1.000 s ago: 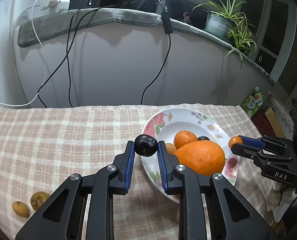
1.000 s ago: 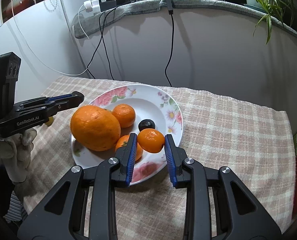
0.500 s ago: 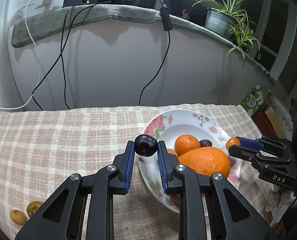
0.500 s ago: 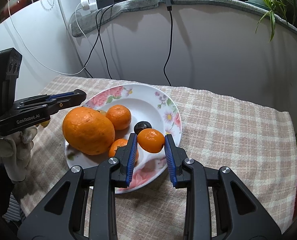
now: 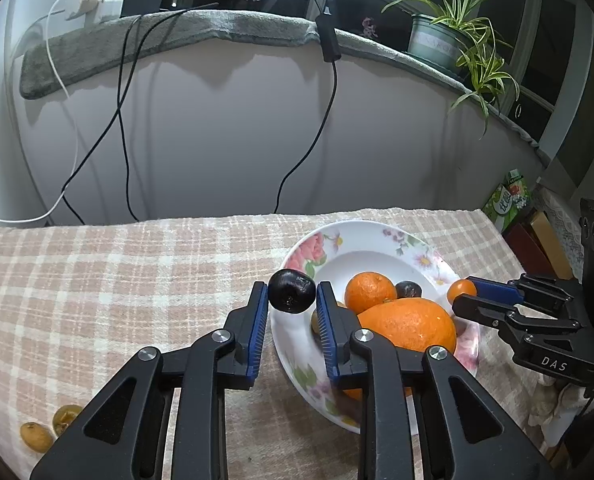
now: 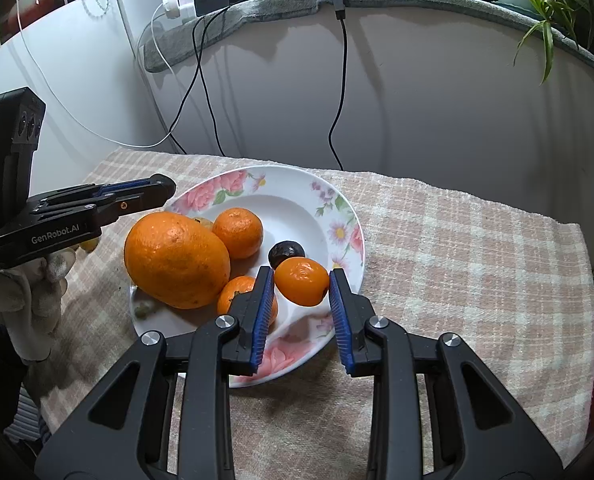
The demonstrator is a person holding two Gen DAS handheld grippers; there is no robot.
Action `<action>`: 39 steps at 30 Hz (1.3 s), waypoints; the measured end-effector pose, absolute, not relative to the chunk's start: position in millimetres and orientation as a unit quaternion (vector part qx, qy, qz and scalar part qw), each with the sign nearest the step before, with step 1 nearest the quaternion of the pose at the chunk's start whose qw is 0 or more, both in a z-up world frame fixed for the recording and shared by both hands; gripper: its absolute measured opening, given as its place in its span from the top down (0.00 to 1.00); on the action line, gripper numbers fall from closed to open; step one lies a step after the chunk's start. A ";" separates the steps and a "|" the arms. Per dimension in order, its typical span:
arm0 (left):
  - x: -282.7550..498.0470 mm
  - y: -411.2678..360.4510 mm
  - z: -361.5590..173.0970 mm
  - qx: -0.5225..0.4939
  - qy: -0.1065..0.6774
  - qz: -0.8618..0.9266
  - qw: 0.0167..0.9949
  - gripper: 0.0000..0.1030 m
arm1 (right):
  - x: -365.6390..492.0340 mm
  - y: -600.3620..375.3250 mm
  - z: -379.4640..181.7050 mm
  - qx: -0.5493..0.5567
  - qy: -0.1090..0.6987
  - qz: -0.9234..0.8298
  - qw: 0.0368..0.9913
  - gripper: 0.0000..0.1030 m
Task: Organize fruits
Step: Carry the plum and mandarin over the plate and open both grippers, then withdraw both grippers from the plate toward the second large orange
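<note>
My left gripper (image 5: 291, 297) is shut on a dark plum (image 5: 291, 290), held just above the left rim of the floral plate (image 5: 321, 244). My right gripper (image 6: 301, 283) is shut on a small tangerine (image 6: 301, 281) over the plate's near right side (image 6: 345, 236). On the plate lie a big orange (image 6: 176, 259), a mandarin (image 6: 238, 232), another mandarin (image 6: 233, 294) partly hidden by my finger, and a second dark plum (image 6: 286, 253). The right gripper also shows in the left wrist view (image 5: 467, 294), the left gripper in the right wrist view (image 6: 165, 192).
Two small yellow-brown fruits (image 5: 49, 428) lie on the checked tablecloth (image 5: 117, 280) at the near left. A wall with hanging cables (image 5: 321, 120) stands behind the table. A potted plant (image 5: 441, 40) sits on the ledge. Boxes (image 5: 533, 236) stand at the table's right end.
Both grippers kept their fruits and edged over the table; the plate has shifted slightly in both views. Nothing was released or taken.
</note>
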State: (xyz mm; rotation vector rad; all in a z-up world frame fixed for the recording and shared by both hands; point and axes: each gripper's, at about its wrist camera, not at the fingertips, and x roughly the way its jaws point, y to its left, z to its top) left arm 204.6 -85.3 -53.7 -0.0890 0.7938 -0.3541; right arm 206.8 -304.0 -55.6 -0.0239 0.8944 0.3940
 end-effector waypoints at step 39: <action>163.2 -75.4 -31.7 -0.046 0.362 -0.160 0.917 0.31 | 177.7 -295.1 -24.6 -0.010 0.397 0.193 0.897 0.14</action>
